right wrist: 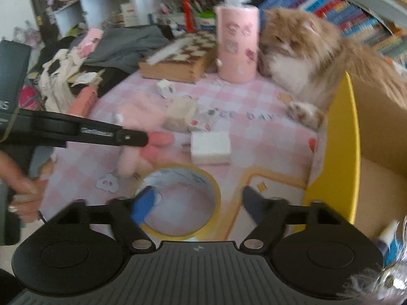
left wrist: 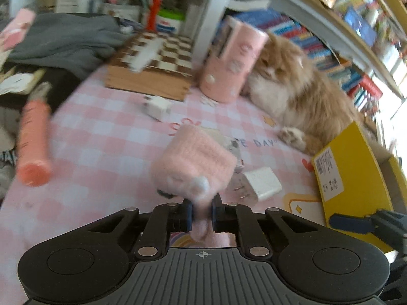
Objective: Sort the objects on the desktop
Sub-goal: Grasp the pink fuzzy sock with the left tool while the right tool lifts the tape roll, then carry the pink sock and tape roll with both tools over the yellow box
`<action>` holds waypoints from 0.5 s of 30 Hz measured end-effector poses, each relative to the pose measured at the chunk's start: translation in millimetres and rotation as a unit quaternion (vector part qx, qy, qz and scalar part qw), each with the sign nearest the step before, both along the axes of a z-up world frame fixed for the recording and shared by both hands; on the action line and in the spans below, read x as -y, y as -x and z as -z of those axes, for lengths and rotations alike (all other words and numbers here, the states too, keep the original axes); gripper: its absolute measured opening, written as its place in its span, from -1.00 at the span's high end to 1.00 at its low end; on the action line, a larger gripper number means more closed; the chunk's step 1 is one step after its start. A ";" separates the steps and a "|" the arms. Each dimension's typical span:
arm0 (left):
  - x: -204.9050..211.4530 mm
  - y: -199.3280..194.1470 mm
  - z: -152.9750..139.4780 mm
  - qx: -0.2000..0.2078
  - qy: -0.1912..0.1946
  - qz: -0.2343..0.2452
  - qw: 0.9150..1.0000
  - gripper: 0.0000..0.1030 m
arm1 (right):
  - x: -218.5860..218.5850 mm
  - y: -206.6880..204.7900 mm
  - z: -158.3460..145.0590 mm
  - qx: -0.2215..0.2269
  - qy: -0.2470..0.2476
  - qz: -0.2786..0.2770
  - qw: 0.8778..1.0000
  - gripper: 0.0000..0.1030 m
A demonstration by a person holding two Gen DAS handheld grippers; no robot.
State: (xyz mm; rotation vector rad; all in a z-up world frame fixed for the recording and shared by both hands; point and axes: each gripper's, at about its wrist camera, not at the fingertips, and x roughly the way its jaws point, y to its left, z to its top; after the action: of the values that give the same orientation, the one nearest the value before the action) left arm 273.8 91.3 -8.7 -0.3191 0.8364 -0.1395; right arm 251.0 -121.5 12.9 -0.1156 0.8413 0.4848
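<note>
My left gripper (left wrist: 201,212) is shut on a fluffy pink knitted pouch (left wrist: 193,157) and holds it above the pink checked mat (left wrist: 101,137). In the right wrist view the left gripper (right wrist: 142,137) comes in from the left with the pink pouch (right wrist: 142,119) in its tips. My right gripper (right wrist: 198,203) is open and empty, its fingers on either side of a yellow tape roll (right wrist: 180,200) that lies flat on the mat. A white charger block (right wrist: 210,147) lies just beyond the roll; it also shows in the left wrist view (left wrist: 262,183).
A yellow cardboard box (right wrist: 338,152) stands open at the right edge. An orange-and-white cat (right wrist: 313,58) lies at the back right beside a tall pink canister (right wrist: 237,43). A chessboard box (right wrist: 178,61), a coral tube (left wrist: 34,139), small white adapters (left wrist: 157,106) and grey clothes (left wrist: 66,38) lie around.
</note>
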 end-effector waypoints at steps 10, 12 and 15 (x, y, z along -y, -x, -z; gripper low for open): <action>-10.4 28.1 -6.2 0.001 0.017 -0.037 0.999 0.76 | -33.5 -8.9 26.4 -0.017 0.068 -0.043 0.997 -0.83; -7.6 28.8 -6.0 0.002 0.018 -0.035 0.999 0.76 | -33.6 -14.2 30.8 -0.024 0.061 -0.030 0.997 -0.87; -4.1 29.5 -6.3 0.002 0.012 -0.027 1.000 0.76 | -33.9 -21.6 38.1 -0.038 0.046 -0.023 0.998 -0.87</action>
State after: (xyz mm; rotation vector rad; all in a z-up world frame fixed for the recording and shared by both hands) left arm 244.3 95.3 -2.4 -0.3640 0.8227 -0.1000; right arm 272.5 -87.6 -25.2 -0.2035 0.9368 0.4956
